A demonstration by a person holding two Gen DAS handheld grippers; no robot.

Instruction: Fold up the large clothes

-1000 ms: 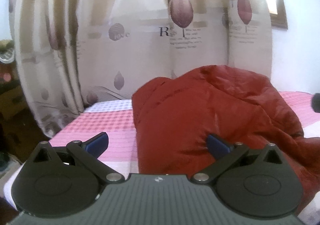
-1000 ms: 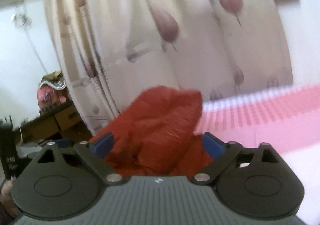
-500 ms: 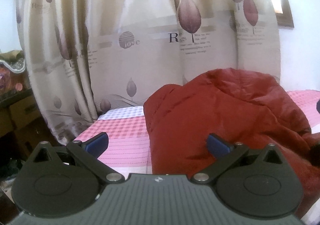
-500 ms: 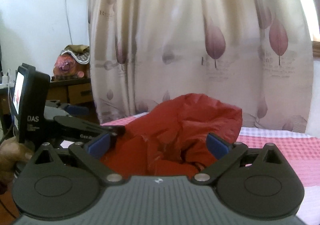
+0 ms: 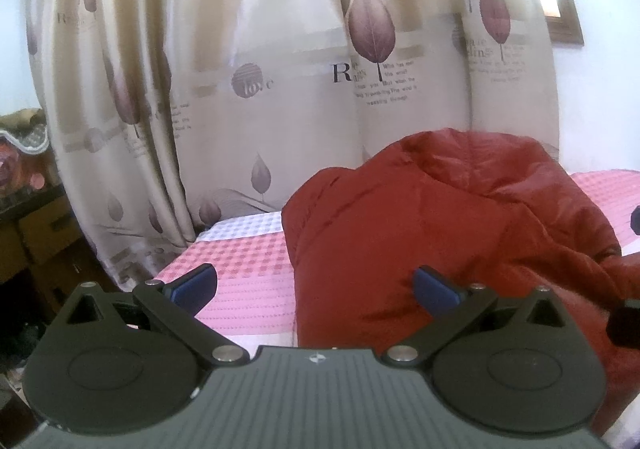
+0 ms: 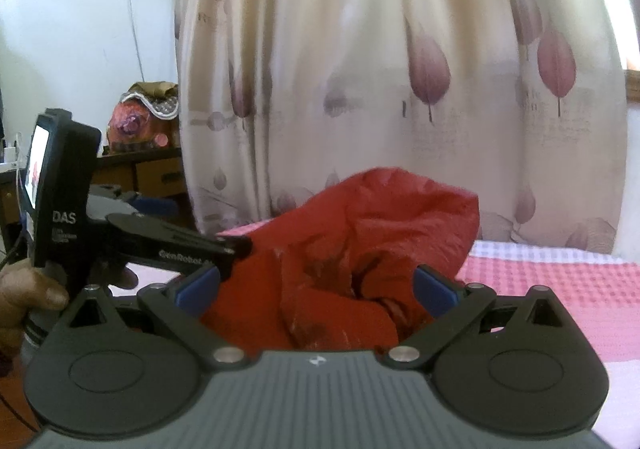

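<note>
While the red padded jacket (image 5: pixel 448 233) lies heaped on the pink checked bed (image 5: pixel 240 269), unfolded, both claws hang just short of it, pinching nothing: the left claw (image 5: pixel 316 287) spread at its near left edge, the right claw (image 6: pixel 316 287) spread before the bunched folds. I'd say each should bite a firm hem or corner, not a loose puff, then lift together. The leaf-print curtain (image 5: pixel 280 69) hangs close behind, a cluttered cabinet (image 6: pixel 148 165) stands off to the side, and the claws crowd one another.

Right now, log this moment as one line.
left gripper: open, empty | right gripper: open, empty | red jacket: crumpled on pink checked bed cover, unfolded
</note>
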